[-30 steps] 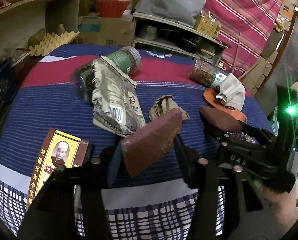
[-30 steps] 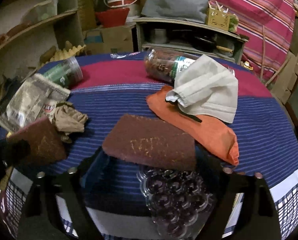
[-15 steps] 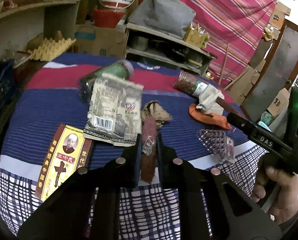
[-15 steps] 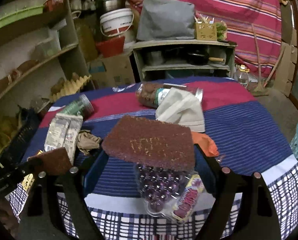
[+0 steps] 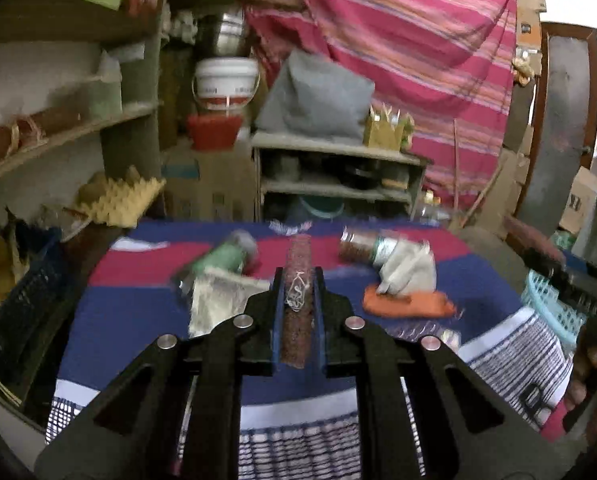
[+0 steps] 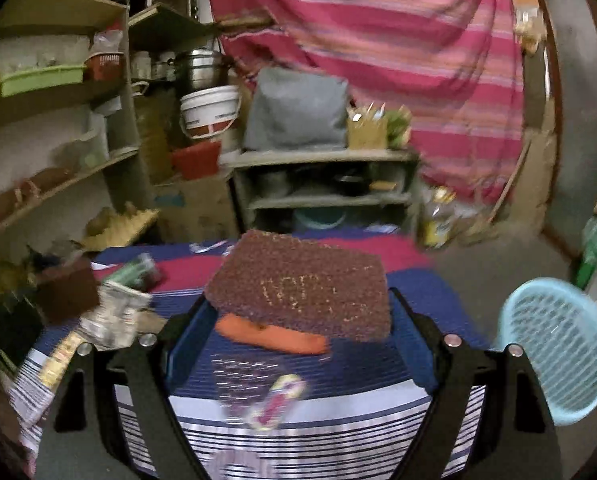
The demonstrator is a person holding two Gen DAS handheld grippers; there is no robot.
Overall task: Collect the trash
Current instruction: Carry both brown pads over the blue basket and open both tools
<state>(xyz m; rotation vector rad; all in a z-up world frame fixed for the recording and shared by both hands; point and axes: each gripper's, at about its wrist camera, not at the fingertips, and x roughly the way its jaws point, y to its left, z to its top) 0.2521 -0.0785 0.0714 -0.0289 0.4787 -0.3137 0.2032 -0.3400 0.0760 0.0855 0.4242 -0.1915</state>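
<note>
Scouring pad lifted, edge-on, pointing forward

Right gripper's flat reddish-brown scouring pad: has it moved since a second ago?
Yes. The reddish-brown scouring pad has risen off the striped tablecloth, towards the shelves.

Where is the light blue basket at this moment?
In the right wrist view the light blue basket is at the right edge, beside and below the striped table, right of the right gripper. The left wrist view shows it at the table's right too.

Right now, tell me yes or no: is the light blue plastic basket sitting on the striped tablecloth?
No, the light blue plastic basket sits beyond the striped tablecloth's right edge.
</note>
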